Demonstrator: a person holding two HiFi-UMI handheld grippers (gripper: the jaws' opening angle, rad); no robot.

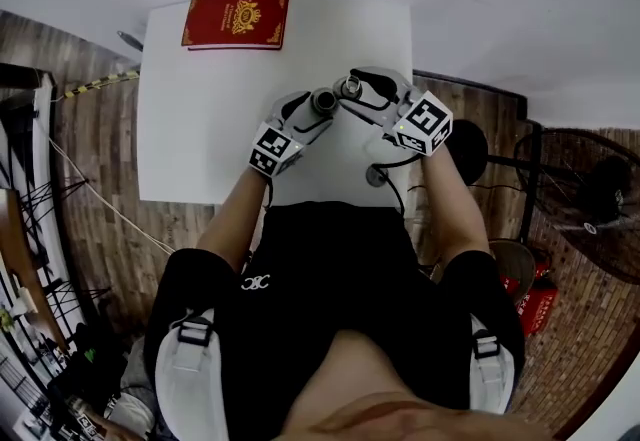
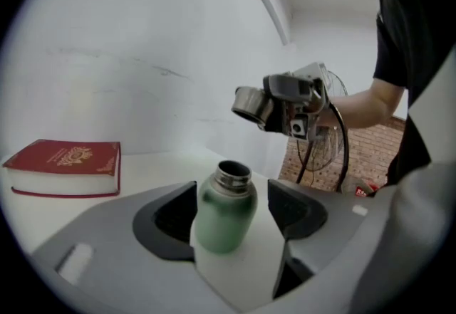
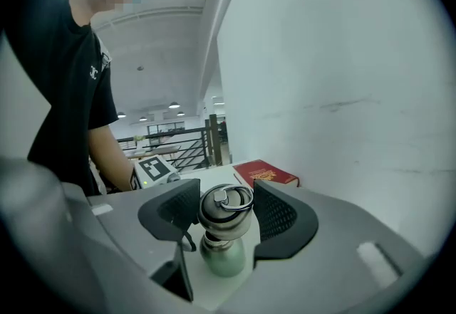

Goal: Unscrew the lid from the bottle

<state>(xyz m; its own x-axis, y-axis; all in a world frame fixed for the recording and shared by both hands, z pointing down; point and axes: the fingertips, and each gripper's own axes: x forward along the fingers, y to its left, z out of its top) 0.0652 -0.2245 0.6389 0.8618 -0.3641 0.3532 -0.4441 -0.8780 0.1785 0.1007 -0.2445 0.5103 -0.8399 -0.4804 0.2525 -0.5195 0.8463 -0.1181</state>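
Steel lid in right hand-held gripper; left hand-held gripper clamps bottle.

One green bottle, one steel lid, one red book, one white table, two grippers: left gripper, right gripper
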